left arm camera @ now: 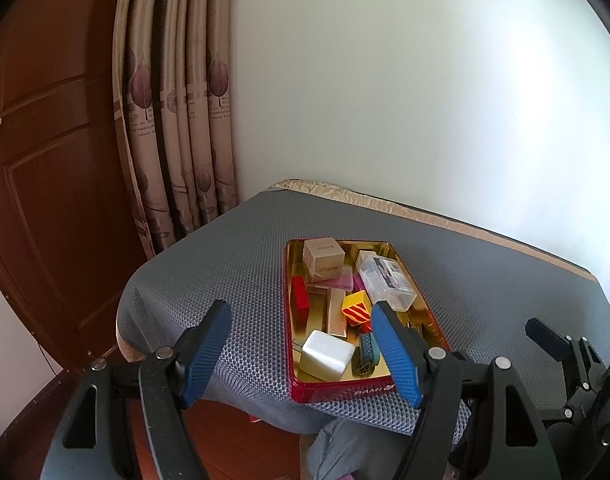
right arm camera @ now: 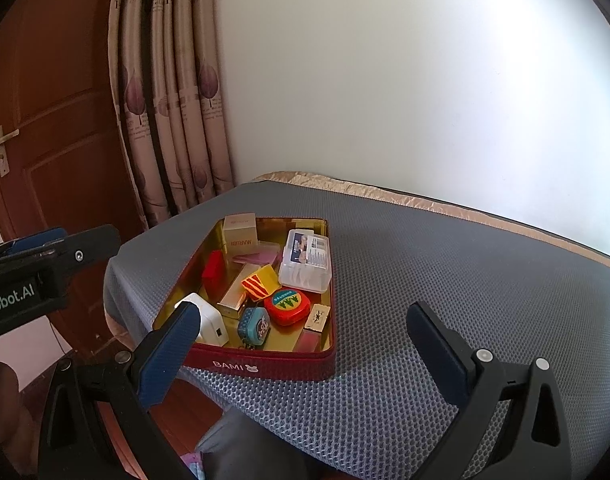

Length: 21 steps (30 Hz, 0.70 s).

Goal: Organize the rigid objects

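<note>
A red tin [left arm camera: 345, 393] [right arm camera: 265, 366] with a gold inside sits on a grey mesh-covered table [left arm camera: 233, 264] [right arm camera: 445, 280]. It holds several small items: a white charger [left arm camera: 327, 354] [right arm camera: 209, 320], a clear plastic case [left arm camera: 387, 280] [right arm camera: 307, 266], a beige carton [left arm camera: 324, 260] [right arm camera: 241, 234], a yellow-red cube [left arm camera: 357, 308] [right arm camera: 261, 280] and a red tape measure [right arm camera: 287, 306]. My left gripper [left arm camera: 301, 318] is open and empty, near the tin's front left. My right gripper [right arm camera: 305, 318] is open and empty, in front of the tin; it also shows in the left wrist view [left arm camera: 545, 334].
A white wall stands behind the table. A patterned curtain [left arm camera: 177, 120] [right arm camera: 169, 100] and a brown wooden door [left arm camera: 45, 160] [right arm camera: 45, 120] are at the left. The table's front edge drops to a wooden floor [left arm camera: 225, 432]. The left gripper's body shows at the right wrist view's left edge [right arm camera: 45, 264].
</note>
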Motion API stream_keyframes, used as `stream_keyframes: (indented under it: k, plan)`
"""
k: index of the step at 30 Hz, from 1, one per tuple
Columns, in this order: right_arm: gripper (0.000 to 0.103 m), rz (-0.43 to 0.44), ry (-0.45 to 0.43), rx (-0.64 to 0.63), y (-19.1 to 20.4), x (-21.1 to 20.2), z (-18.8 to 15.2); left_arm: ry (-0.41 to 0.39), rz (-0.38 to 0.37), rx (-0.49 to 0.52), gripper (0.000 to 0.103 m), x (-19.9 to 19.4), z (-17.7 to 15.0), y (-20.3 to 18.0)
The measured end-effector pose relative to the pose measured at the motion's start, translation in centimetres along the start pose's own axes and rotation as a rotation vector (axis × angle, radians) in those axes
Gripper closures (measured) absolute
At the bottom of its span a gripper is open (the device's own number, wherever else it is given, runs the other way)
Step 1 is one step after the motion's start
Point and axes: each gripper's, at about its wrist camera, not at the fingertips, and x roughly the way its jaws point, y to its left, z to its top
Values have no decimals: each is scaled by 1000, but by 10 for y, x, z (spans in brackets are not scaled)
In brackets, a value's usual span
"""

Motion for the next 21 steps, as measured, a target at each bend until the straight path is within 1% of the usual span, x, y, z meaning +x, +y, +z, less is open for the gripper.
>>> stream_keyframes:
  k: [3,5,8,11,13,15,19,21]
  plan:
    - [1,1,5,-4,0,0,-1,-2,0,1,29,0,1,1]
    - [1,3,4,-7,0,0,-1,-23,4,-4,29,-4,1,1]
    - [1,1,5,-9,0,-1,-1,-120,38,-19,29,-22,4,4]
    - [1,2,6,-9,0,-1,-1,-199,14,-74,22,-37,7,14]
    - [1,3,5,-10,-1,-1,-2,-244,2,-100,11,-41,8,20]
    - [1,2,6,-10,0,-1,-2,-229,-1,-99,11,-40,11,23]
    - [1,4,9,-18,-1,-1,-3,-169,34,-72,11,-30,16,24]
    - [1,5,7,-21,-2,-2,-3,-160,52,-60,11,-27,16,24]
